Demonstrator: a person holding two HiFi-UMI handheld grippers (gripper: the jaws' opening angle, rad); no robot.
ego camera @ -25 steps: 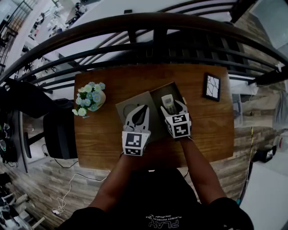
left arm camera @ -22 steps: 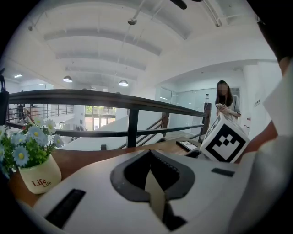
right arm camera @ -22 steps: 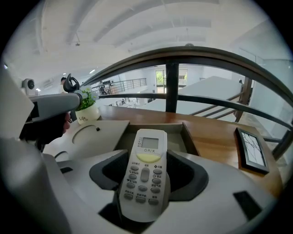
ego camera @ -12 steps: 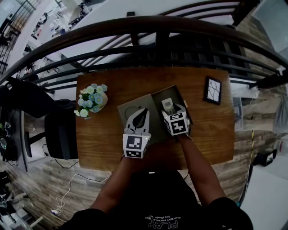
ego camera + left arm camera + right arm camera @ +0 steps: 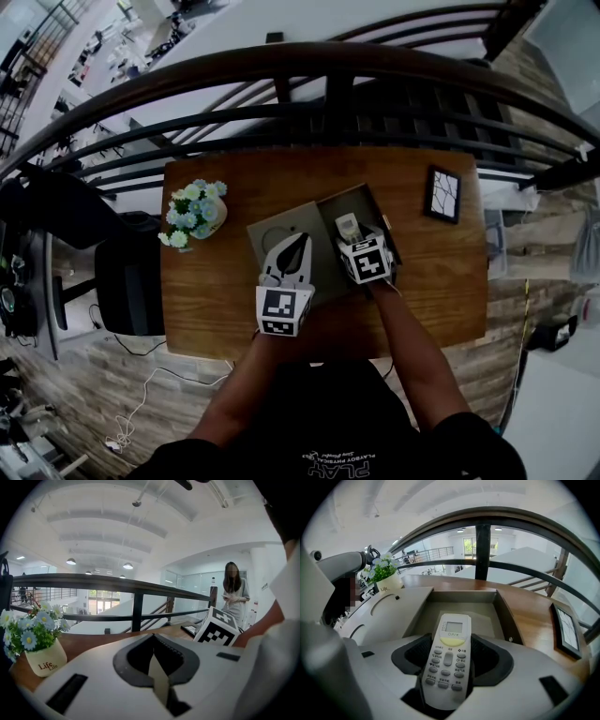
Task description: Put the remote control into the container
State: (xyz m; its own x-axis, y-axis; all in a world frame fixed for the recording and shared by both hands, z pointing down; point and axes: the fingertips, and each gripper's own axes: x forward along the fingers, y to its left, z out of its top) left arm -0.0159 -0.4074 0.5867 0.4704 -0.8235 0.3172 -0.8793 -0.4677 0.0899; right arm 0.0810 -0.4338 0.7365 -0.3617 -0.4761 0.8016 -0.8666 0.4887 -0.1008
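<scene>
Brown wooden table – rectangular, plank grain. Small cream ceramic pot of blue and white flowers stands near its far left corner, "Life" printed on the pot. Black-framed picture lies flat near the far right edge, well apart from the pot. Dark curved metal railing runs beyond the table. Black chair sits left of the table – white cable on the floor. Person in grey stands in the background.

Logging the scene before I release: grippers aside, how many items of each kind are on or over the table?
remote control: 1
container: 1
lid: 1
pot of flowers: 1
picture frame: 1
Total: 5
</scene>
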